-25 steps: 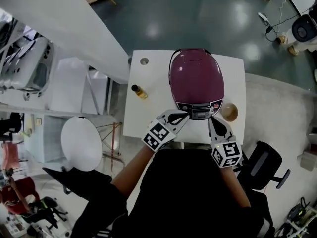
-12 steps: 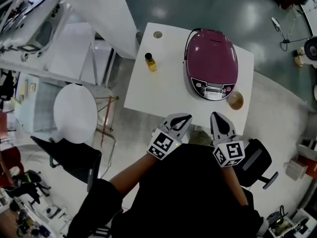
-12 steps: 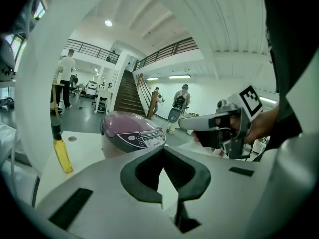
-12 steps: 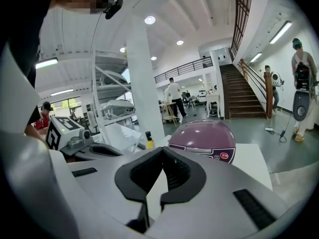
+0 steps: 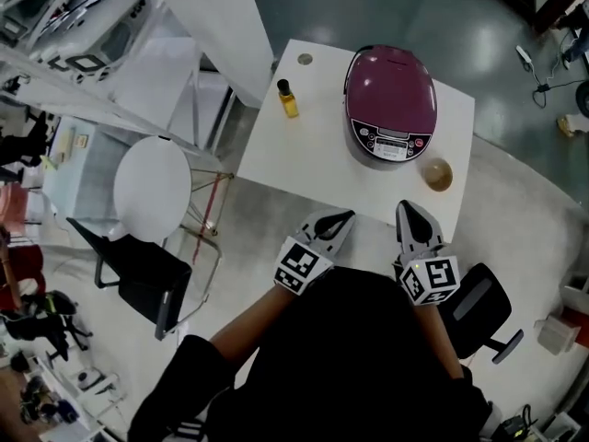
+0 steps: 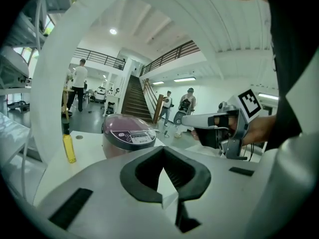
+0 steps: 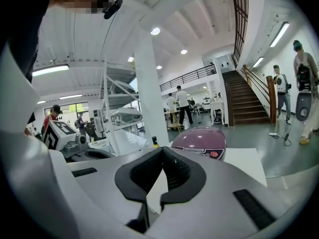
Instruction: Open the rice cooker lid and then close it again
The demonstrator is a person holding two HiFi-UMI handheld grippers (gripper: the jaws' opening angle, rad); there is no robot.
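In your right gripper (image 7: 153,198) view the rice cooker (image 7: 199,141) shows only the top of its lid; its body and the near part of the table (image 7: 245,158) sit behind the gripper's own shell. The yellow bottle (image 7: 154,141) there is a dark cap and little else. In your head view the print on the control panel (image 5: 394,140) is too small to read, the round brown thing (image 5: 438,174) beside it is perhaps a small bowl, and your right arm covers part of the black chair (image 5: 480,304)
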